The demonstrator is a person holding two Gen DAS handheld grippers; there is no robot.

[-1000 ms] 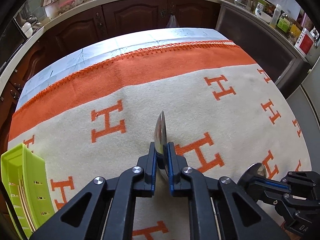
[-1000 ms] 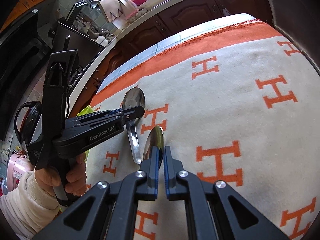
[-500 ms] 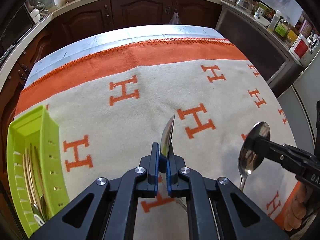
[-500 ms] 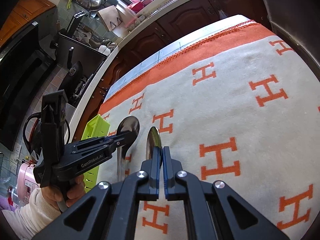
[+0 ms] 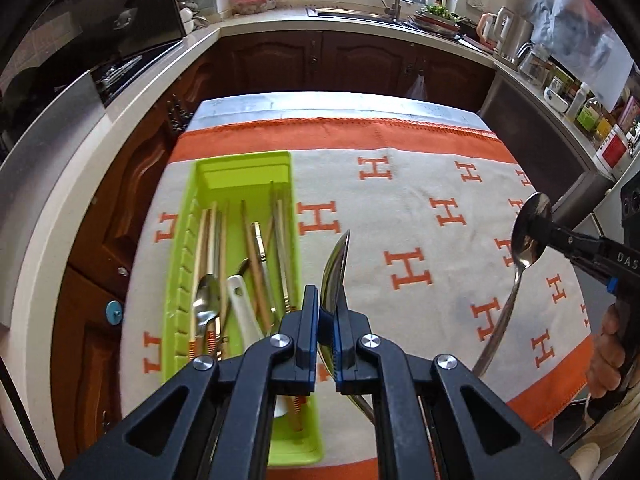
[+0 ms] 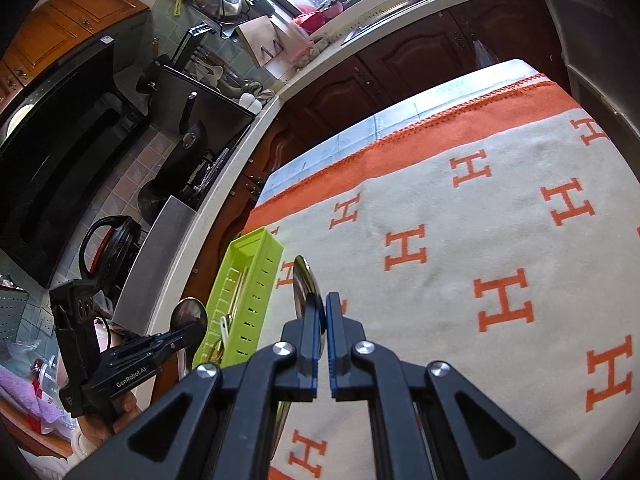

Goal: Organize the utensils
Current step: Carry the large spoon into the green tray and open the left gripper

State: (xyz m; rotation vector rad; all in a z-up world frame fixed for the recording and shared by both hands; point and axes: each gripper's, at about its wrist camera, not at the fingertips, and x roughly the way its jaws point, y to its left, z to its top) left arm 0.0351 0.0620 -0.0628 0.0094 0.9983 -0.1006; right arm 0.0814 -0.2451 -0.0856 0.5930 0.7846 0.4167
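My left gripper [image 5: 327,312] is shut on a steel spoon [image 5: 335,268], held edge-on above the blanket just right of the green utensil tray [image 5: 180,264]. The tray holds several chopsticks, a metal spoon [image 5: 206,296] and a white ceramic spoon [image 5: 244,312]. My right gripper [image 6: 323,320] is shut on a second steel spoon [image 6: 303,284], held up over the blanket; it shows at the right of the left wrist view [image 5: 530,232]. The left gripper and its spoon [image 6: 188,316] show at the lower left of the right wrist view, beside the tray [image 6: 252,280].
A cream blanket with orange H marks [image 5: 408,264] covers the table. Dark wood cabinets [image 5: 320,64] and a counter with a sink run along the far side. A stove and black pan [image 6: 184,148] stand to the left. Jars and bottles [image 5: 592,112] line the right counter.
Both grippers have risen and swung left with their spoons. The green tray has come fully into the left wrist view, and the left gripper now hangs near its right edge.
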